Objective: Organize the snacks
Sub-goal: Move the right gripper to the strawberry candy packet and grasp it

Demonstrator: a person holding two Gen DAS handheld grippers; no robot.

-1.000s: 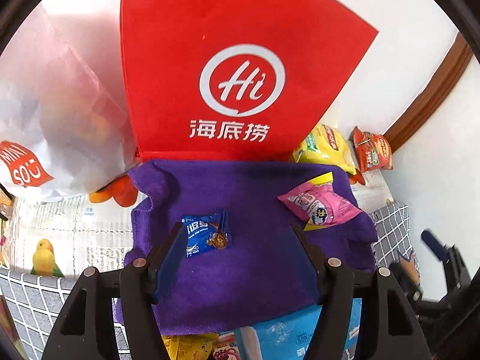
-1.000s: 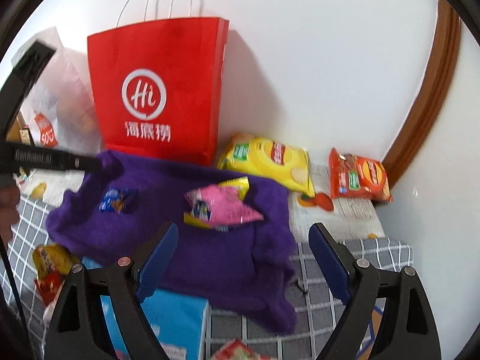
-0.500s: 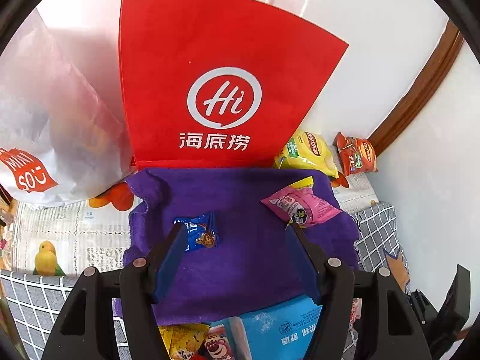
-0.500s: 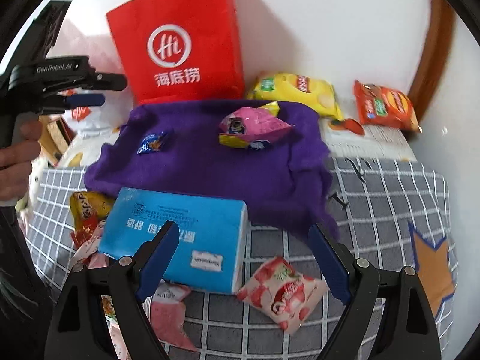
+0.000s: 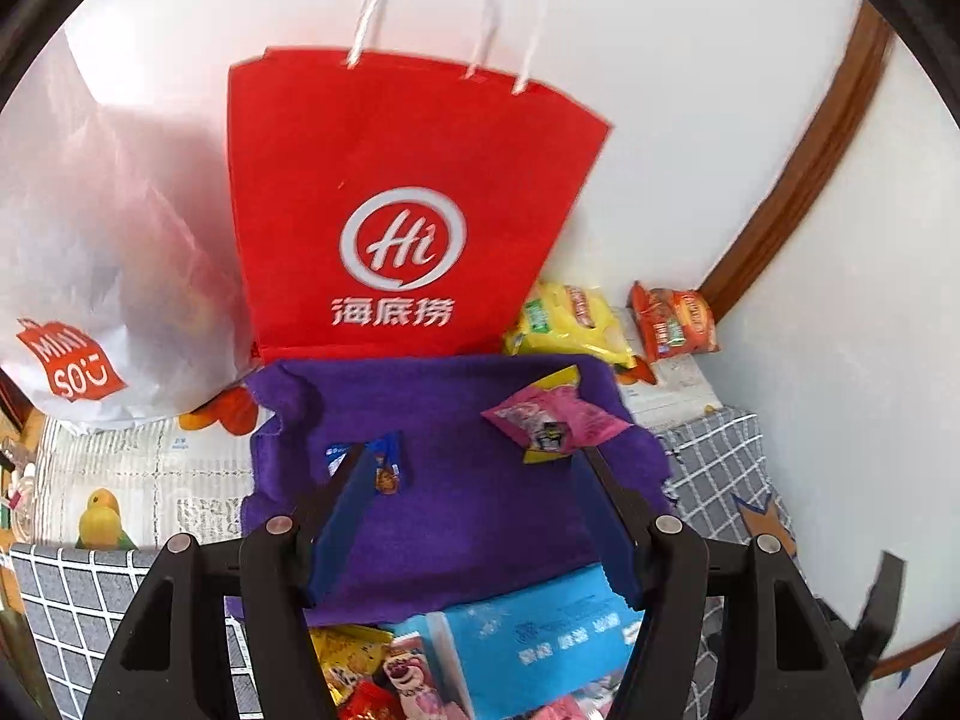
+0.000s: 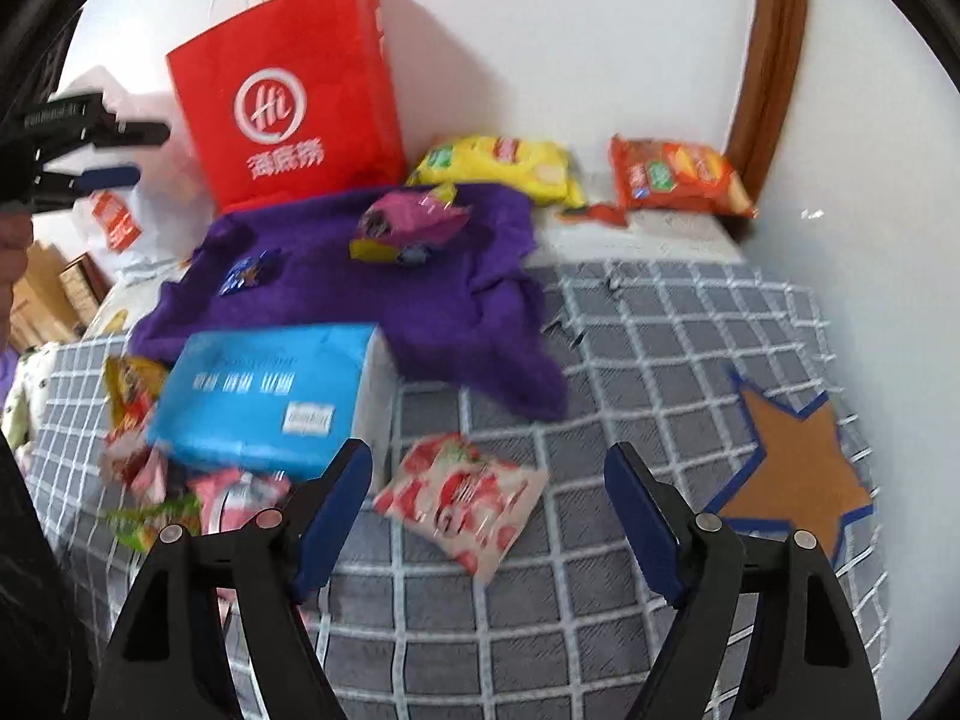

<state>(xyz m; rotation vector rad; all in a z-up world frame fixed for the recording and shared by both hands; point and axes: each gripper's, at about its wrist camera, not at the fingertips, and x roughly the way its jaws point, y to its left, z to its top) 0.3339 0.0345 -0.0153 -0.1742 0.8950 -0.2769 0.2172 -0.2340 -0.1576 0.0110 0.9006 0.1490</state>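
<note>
A purple cloth (image 5: 456,480) lies before a red paper bag (image 5: 396,228). On it lie a small blue snack packet (image 5: 390,462) and a pink snack packet (image 5: 552,420). My left gripper (image 5: 471,450) is open and empty above the cloth; it also shows in the right wrist view (image 6: 114,156). My right gripper (image 6: 489,450) is open and empty, hovering over a red-and-white strawberry snack packet (image 6: 462,498) on the grid-patterned cover. The cloth (image 6: 384,294), blue packet (image 6: 249,273) and pink packet (image 6: 408,225) show farther back.
A blue tissue pack (image 6: 264,396) lies before the cloth, with several small snack packets (image 6: 144,456) to its left. A yellow chip bag (image 6: 498,165) and an orange chip bag (image 6: 672,177) lie by the wall. A white plastic bag (image 5: 102,276) stands left of the red bag.
Both grippers have pulled back from the cloth. The right gripper has dropped toward the near side, bringing the tissue pack and strawberry packet into view. Both stayed open.
</note>
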